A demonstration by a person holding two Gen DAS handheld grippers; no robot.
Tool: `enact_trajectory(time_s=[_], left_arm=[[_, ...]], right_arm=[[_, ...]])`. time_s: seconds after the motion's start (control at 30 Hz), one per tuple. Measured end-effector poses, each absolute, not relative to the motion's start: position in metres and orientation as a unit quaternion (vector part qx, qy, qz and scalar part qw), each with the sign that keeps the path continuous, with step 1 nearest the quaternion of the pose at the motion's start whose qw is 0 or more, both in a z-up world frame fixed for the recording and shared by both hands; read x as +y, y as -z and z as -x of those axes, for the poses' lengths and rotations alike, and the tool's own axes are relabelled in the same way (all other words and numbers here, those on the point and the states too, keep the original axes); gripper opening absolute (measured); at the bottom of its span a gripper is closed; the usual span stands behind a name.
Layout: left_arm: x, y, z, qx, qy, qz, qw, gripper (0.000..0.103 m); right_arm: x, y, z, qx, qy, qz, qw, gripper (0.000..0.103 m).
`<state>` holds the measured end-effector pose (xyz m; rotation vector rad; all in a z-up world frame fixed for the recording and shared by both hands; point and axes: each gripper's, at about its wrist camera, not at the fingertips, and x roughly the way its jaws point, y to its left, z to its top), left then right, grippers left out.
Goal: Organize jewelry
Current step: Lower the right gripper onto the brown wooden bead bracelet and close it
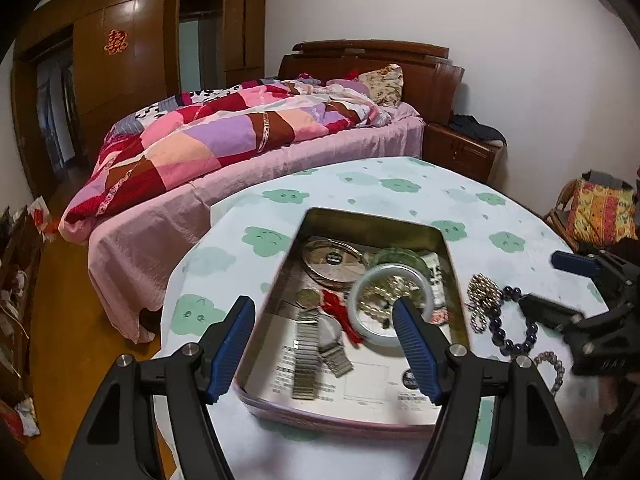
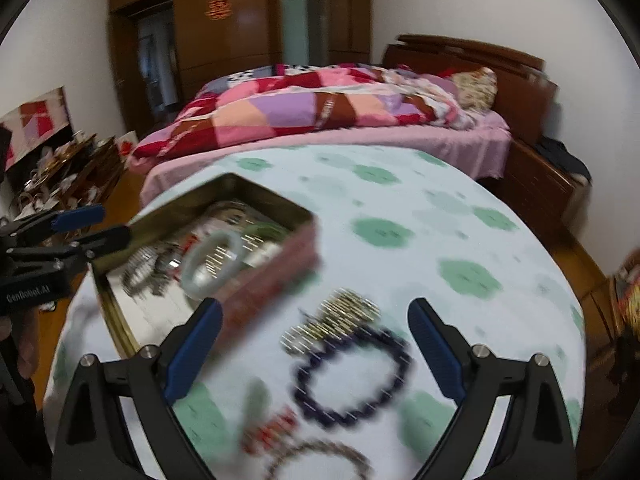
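Gold-lined, the open tin (image 1: 372,236) sits on our cloud-print table (image 1: 400,192) and holds a pale jade bangle (image 1: 384,304), a metal watch band (image 1: 306,354) and a red tassel (image 1: 340,308). Our left hand-held gripper (image 1: 324,340) hangs over the tin, jaws spread and empty. Beside the tin lie a dark purple bead bracelet (image 2: 352,376) and a gold-bead cluster (image 2: 340,316) — our right hand-held gripper (image 2: 316,352) hovers above them, jaws apart.

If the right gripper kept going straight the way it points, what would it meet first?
Most likely the dark purple bead bracelet lying on the tablecloth, right between the open right gripper fingers; the blur leaves depth uncertain.
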<state>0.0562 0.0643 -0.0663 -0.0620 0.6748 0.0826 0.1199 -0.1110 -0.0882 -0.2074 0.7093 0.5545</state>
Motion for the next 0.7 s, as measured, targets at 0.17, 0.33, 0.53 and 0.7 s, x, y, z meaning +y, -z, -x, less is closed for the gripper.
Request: enact_trajectory(time_s=[0.17,0.33,0.53,0.7], left_arm=[[0.04,0.065,-0.05,0.331,-0.022,0.013,0.943,0.071],[0.018,0.064,-0.042,0.329,0.0,0.0,0.944,0.071],[-0.009,0.069,-0.037,0.335,0.027,-0.017,0.942,0.071],[-0.026,0.074,-0.035,0.343,0.045,-0.032,0.938,0.071]], right_arm=[[-0.164,0.094,-0.117,0.357,-0.215,0.075,0.906,0.096],[-0.203,0.106,-0.11,0.378,-0.178,0.048,0.907,0.096],[-0.194,0.117,-0.092,0.392,-0.209,0.058,0.894,0.089],[-0.172,0.125,-0.077,0.39,-0.246,0.092,0.882,0.076]])
